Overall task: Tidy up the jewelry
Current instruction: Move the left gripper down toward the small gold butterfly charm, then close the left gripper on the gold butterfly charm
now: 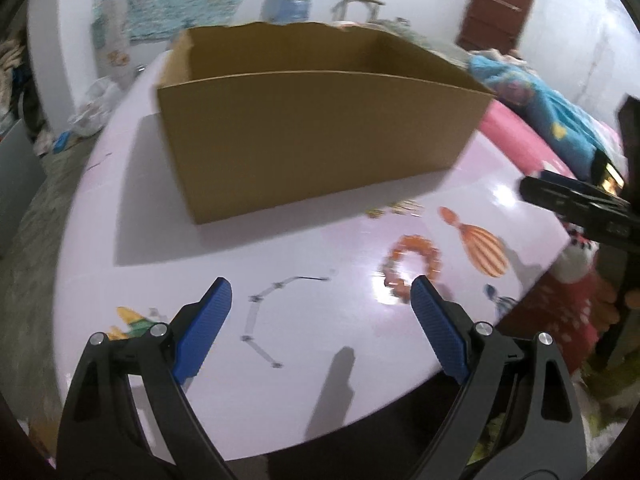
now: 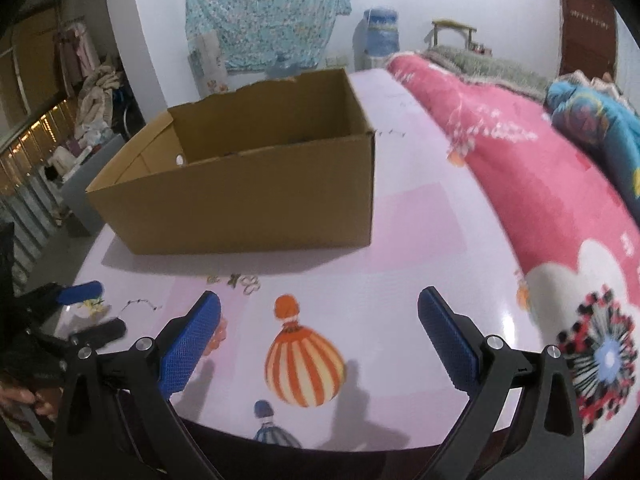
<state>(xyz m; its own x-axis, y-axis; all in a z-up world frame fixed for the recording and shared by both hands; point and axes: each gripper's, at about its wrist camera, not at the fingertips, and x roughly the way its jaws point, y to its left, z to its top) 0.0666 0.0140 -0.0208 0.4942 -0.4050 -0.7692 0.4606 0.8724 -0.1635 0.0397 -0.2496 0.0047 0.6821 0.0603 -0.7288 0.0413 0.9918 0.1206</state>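
An open brown cardboard box [image 1: 320, 128] [image 2: 248, 176] stands on the lilac table cover [image 1: 224, 248]. In front of it lie an orange bead bracelet [image 1: 414, 264], a thin silver chain [image 1: 260, 320] and a few small gold pieces [image 1: 396, 208] [image 2: 236, 282]. My left gripper [image 1: 320, 284] is open above the chain, with the bracelet just beyond its right fingertip. My right gripper [image 2: 320, 296] is open over a printed balloon, holding nothing. The bracelet [image 2: 219, 334] peeks out behind its left finger. The left gripper [image 2: 94, 312] appears at the left of the right wrist view, near the chain [image 2: 140, 304].
Orange striped balloon pictures [image 2: 304, 364] [image 1: 486, 248] are printed on the cover, not objects. A pink blanket [image 2: 540, 168] and a blue one [image 2: 600, 120] lie along the table's right side. The near table edge runs just under both grippers. Clutter and a water jug [image 2: 380, 36] stand far behind.
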